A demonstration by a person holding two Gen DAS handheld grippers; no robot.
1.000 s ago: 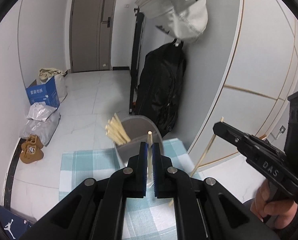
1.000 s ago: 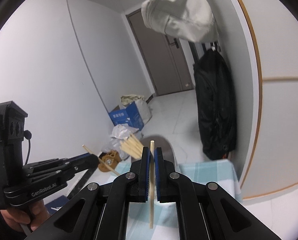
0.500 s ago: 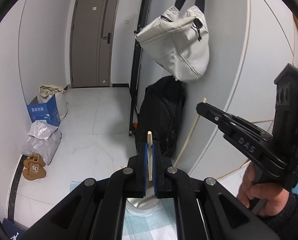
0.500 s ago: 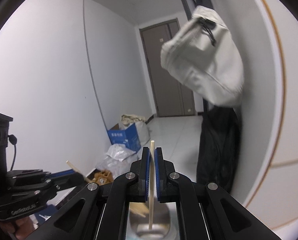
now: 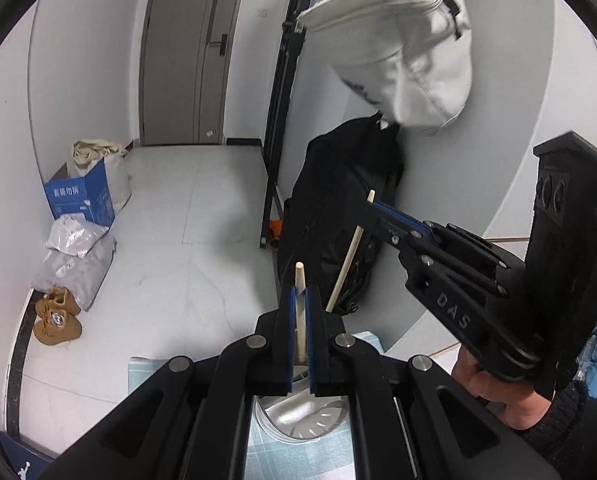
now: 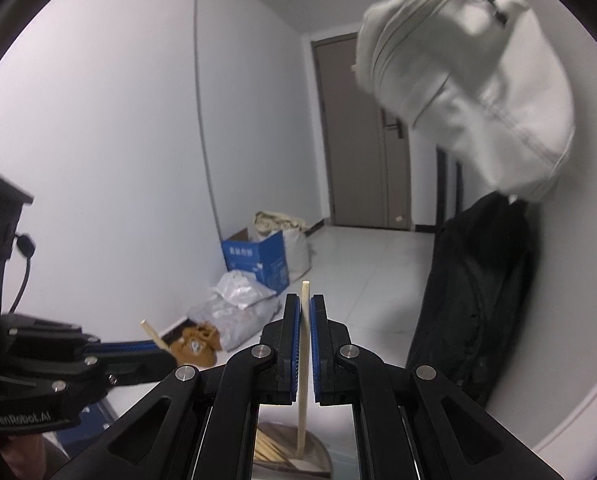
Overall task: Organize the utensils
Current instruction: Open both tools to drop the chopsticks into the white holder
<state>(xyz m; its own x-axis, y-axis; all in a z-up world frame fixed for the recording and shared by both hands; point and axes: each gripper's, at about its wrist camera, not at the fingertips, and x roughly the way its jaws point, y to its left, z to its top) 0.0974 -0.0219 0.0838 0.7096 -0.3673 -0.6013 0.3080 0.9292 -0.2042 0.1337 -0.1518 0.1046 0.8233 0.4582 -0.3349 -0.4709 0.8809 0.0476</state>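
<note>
A teal checked cloth (image 5: 266,456) covers the desk under a steel holder (image 5: 298,416), with chopsticks (image 6: 272,450) lying inside. The left tongs (image 5: 298,300) and right tongs (image 6: 305,312) each clench 1 chopstick (image 5: 299,312) above it. Beyond: white floor tiles (image 5: 186,240), a blue box (image 5: 80,196), a door (image 5: 186,52).

The right gripper (image 5: 372,216), seen from the left wrist view at the right of the frame, carries raised letters "DAS" on its black body. In the right wrist view the left gripper (image 6: 160,350), at lower left, bears "GenRobot.AI". The blue cardboard box (image 5: 80,198) at the left has white Chinese characters, too small to read surely. A white jumping-figure logo marks a dark blue box (image 5: 20,470) at bottom left.
</note>
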